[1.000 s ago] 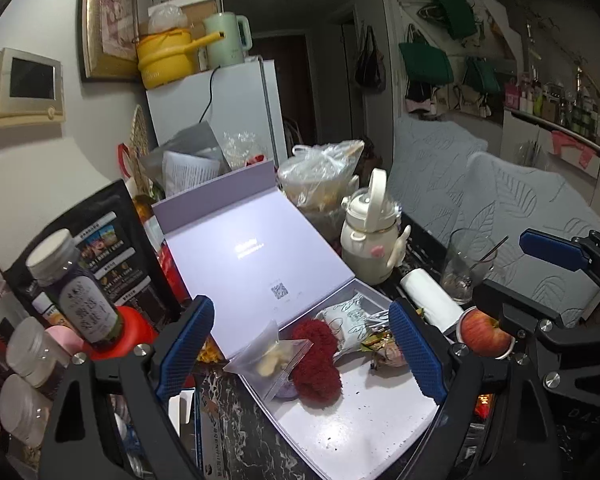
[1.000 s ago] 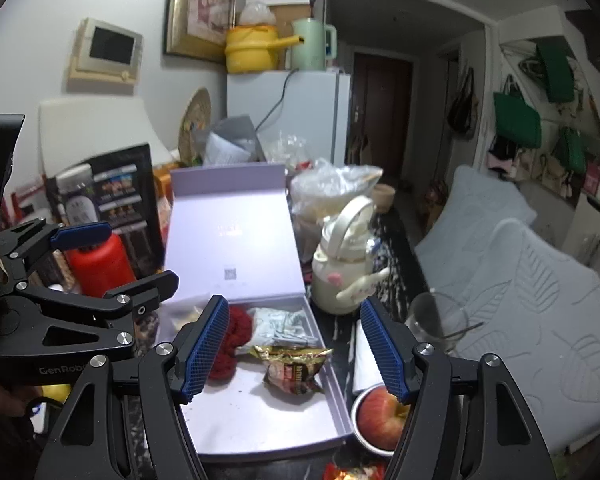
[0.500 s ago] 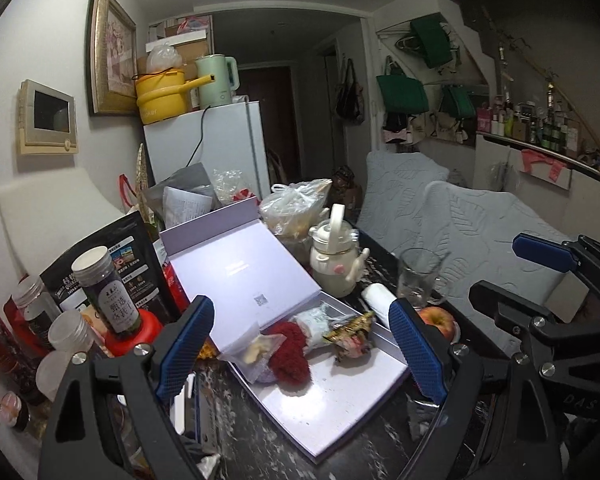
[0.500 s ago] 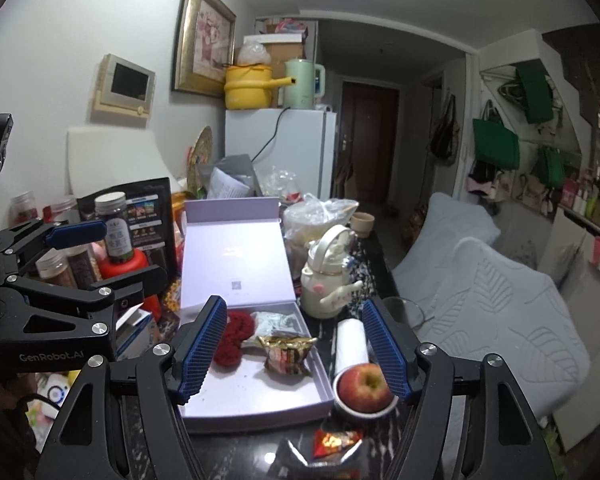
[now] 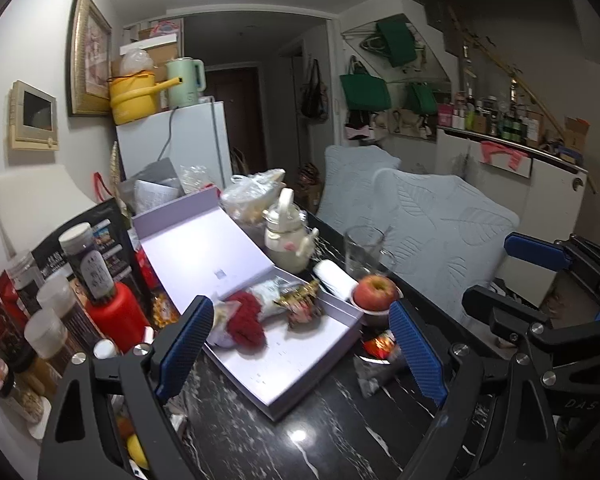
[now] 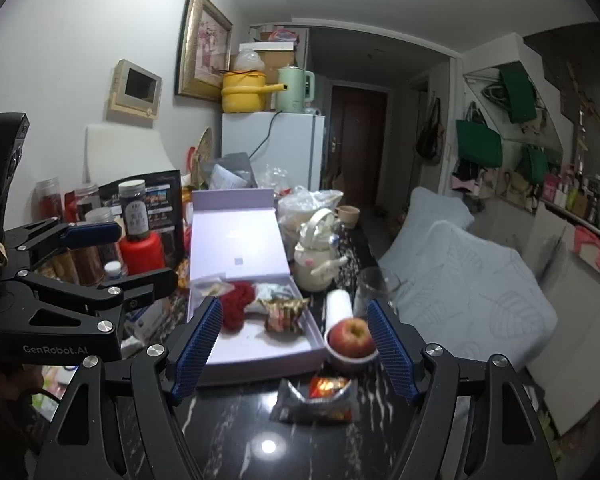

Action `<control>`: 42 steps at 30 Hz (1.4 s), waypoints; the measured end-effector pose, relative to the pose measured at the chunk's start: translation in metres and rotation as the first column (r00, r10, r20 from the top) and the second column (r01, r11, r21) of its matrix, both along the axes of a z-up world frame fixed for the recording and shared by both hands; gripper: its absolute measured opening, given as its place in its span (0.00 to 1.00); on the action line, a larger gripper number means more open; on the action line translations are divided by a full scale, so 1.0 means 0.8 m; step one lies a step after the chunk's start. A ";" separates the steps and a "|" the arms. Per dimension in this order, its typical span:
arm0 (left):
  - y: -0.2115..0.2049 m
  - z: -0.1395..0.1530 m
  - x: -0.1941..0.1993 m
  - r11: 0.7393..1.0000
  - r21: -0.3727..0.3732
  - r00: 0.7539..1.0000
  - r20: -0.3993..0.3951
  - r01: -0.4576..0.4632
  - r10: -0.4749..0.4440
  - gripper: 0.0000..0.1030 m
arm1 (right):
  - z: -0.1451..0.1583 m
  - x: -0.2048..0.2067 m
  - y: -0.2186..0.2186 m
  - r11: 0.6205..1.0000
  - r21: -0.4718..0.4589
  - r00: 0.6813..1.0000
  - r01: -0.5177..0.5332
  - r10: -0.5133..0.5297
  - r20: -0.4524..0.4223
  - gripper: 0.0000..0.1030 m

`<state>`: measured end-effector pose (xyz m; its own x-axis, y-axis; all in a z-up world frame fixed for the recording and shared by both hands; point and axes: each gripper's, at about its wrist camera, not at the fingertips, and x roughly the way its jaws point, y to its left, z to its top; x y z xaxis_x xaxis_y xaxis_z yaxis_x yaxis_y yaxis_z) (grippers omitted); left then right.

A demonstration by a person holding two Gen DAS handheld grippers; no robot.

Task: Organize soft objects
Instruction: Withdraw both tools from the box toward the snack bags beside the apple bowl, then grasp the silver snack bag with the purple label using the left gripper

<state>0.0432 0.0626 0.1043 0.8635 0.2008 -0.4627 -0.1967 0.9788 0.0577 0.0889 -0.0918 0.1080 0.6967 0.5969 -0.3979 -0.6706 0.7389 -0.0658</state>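
We see a glossy black worktop (image 6: 236, 420) veined with white, and on it a pale lilac box (image 6: 260, 350) of stiff card, its hinged lid (image 6: 236, 240) standing open behind. In the box lie the soft things: a fuzzy red knitted piece (image 6: 236, 308), a clear crinkled bag (image 6: 210, 286) of pale bits, a white printed pouch (image 6: 276, 292) and a gold foil wrapper (image 6: 284, 314), all bunched at the far end, ahead of and between the fingers of both tools.

The left gripper (image 5: 300, 350) has its ribbed blue fingers wide apart with nothing between them. The right gripper (image 6: 294, 346) is opening, its pads touching nothing; the box merely sits beyond them.

The right view shows a crumpled dark foil packet (image 6: 316, 394) with an orange-red face lying flat on the worktop, just nearer than the box and between its fingers; in the left view it sits mostly behind the right-hand finger. The left view shows more of the jars (image 5: 48, 336) clustered beyond its left finger.

A round red apple (image 6: 352, 336) sits in a small white bowl (image 6: 350, 360) beside the box's right corner. Past it we see a white roll (image 6: 338, 302), a clear glass (image 6: 374, 286) and a cream ceramic teapot (image 6: 314, 258).
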 end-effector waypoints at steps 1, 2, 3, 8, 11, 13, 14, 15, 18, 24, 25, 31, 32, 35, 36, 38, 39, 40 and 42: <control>-0.004 -0.003 -0.003 1.000 -0.002 1.000 -0.003 0.007 -0.007 0.88 | -0.003 -0.004 -0.003 1.000 -0.002 1.000 0.004 -0.004 -0.005 0.73; -0.007 -0.006 -0.006 1.000 -0.004 1.000 -0.005 0.015 -0.015 0.88 | -0.006 -0.008 -0.006 1.000 -0.004 1.000 0.009 -0.009 -0.009 0.73; -0.011 -0.010 -0.010 1.000 -0.007 1.000 -0.008 0.023 -0.023 0.88 | -0.009 -0.012 -0.009 1.000 -0.004 1.000 0.015 -0.015 -0.012 0.73; -0.029 -0.029 -0.020 0.998 -0.017 0.998 -0.033 0.054 -0.055 0.88 | -0.028 -0.025 -0.026 0.999 -0.003 0.999 0.034 -0.034 -0.034 0.73; -0.039 -0.042 -0.022 0.997 -0.017 0.996 -0.050 0.069 -0.070 0.88 | -0.043 -0.031 -0.035 0.999 -0.009 0.997 0.054 -0.054 -0.055 0.73; -0.047 -0.052 -0.021 0.996 -0.022 0.994 -0.063 0.086 -0.087 0.88 | -0.054 -0.032 -0.042 0.998 -0.016 0.995 0.066 -0.067 -0.071 0.74; -0.049 -0.056 -0.021 0.996 -0.023 0.993 -0.070 0.089 -0.091 0.88 | -0.059 -0.033 -0.045 0.997 -0.018 0.994 0.072 -0.073 -0.078 0.73; -0.052 -0.062 -0.020 0.995 -0.025 0.992 -0.077 0.094 -0.095 0.88 | -0.065 -0.033 -0.048 0.997 -0.022 0.993 0.079 -0.081 -0.089 0.73; -0.058 -0.079 -0.017 0.994 -0.040 0.989 -0.103 0.107 -0.110 0.88 | -0.081 -0.033 -0.054 0.995 -0.036 0.990 0.092 -0.095 -0.107 0.74; -0.067 -0.114 -0.001 0.990 -0.080 0.979 -0.156 0.120 -0.131 0.88 | -0.117 -0.025 -0.069 0.991 -0.061 0.979 0.122 -0.130 -0.159 0.74; -0.068 -0.119 0.003 0.989 -0.086 0.977 -0.166 0.122 -0.135 0.88 | -0.123 -0.021 -0.073 0.990 -0.064 0.975 0.128 -0.137 -0.172 0.74; -0.075 -0.144 0.028 0.985 -0.115 0.966 -0.209 0.130 -0.152 0.88 | -0.153 0.000 -0.092 0.984 -0.078 0.958 0.158 -0.172 -0.231 0.74; -0.076 -0.148 0.034 0.984 -0.119 0.964 -0.216 0.132 -0.155 0.88 | -0.157 0.003 -0.095 0.983 -0.079 0.955 0.163 -0.177 -0.238 0.74; -0.079 -0.159 0.051 0.982 -0.130 0.957 -0.235 0.140 -0.168 0.88 | -0.167 0.015 -0.103 0.981 -0.084 0.947 0.176 -0.192 -0.258 0.74; -0.080 -0.162 0.058 0.981 -0.132 0.955 -0.242 0.145 -0.174 0.88 | -0.170 0.020 -0.105 0.980 -0.086 0.944 0.180 -0.197 -0.266 0.74; -0.083 -0.168 0.072 0.978 -0.137 0.949 -0.251 0.158 -0.189 0.88 | -0.177 0.028 -0.111 0.978 -0.088 0.938 0.188 -0.205 -0.279 0.74; -0.084 -0.170 0.078 0.977 -0.135 0.947 -0.254 0.164 -0.194 0.88 | -0.179 0.032 -0.113 0.978 -0.089 0.936 0.191 -0.209 -0.284 0.74; -0.086 -0.173 0.085 0.977 -0.131 0.945 -0.259 0.169 -0.198 0.88 | -0.183 0.037 -0.116 0.976 -0.091 0.933 0.196 -0.214 -0.288 0.74; -0.091 -0.178 0.099 0.976 -0.118 0.942 -0.264 0.184 -0.210 0.88 | -0.187 0.044 -0.119 0.975 -0.096 0.932 0.202 -0.222 -0.287 0.74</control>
